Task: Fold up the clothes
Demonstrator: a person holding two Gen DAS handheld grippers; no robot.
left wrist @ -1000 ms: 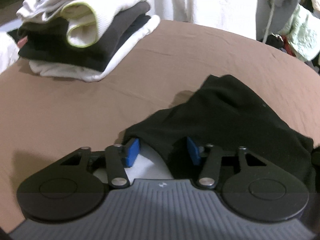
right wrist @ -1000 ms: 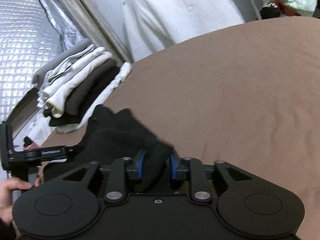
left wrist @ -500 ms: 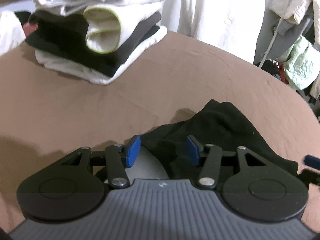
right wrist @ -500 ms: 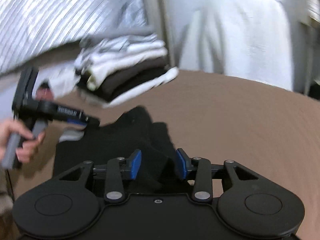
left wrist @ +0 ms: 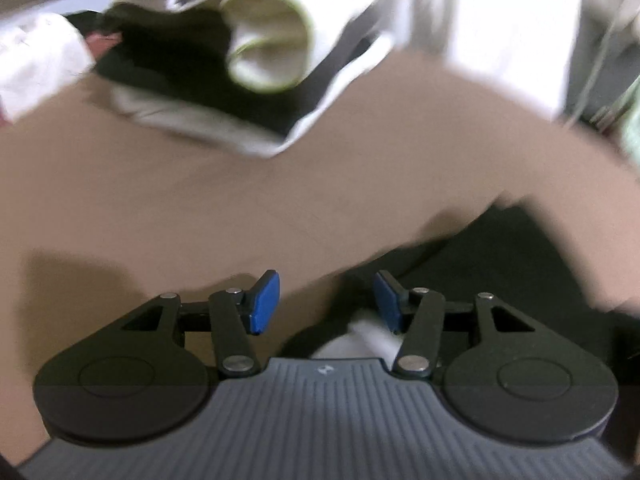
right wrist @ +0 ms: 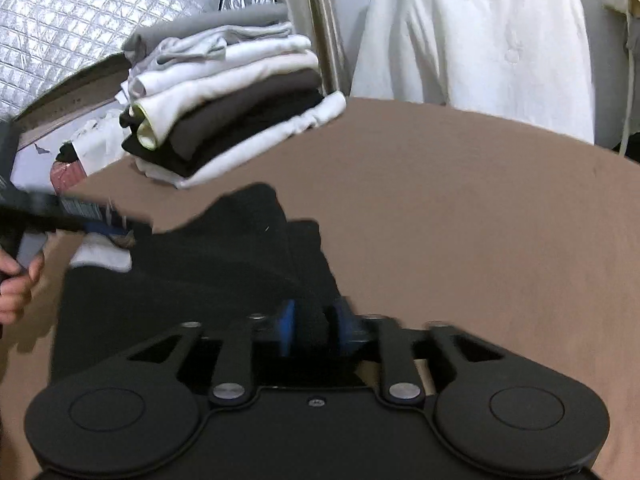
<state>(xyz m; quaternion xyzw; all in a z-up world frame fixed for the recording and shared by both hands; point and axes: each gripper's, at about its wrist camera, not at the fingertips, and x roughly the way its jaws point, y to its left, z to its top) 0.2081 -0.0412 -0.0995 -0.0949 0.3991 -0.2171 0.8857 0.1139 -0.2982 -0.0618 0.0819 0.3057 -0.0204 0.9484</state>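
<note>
On the near tabletop, our left claw has spread open, dropping the black garment. Our right claw stays clamped on its edge, so we judge one fold laid.

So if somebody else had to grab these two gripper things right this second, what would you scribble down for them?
Left gripper: open, holding nothing, over the near edge of the black garment.
Right gripper: shut on a fold of the black garment.
The garment lies bunched on the brown surface, not yet folded.
Done: stack of folded clothes at the far corner.
Left: fold the black garment, probably add it to the stack.
</note>
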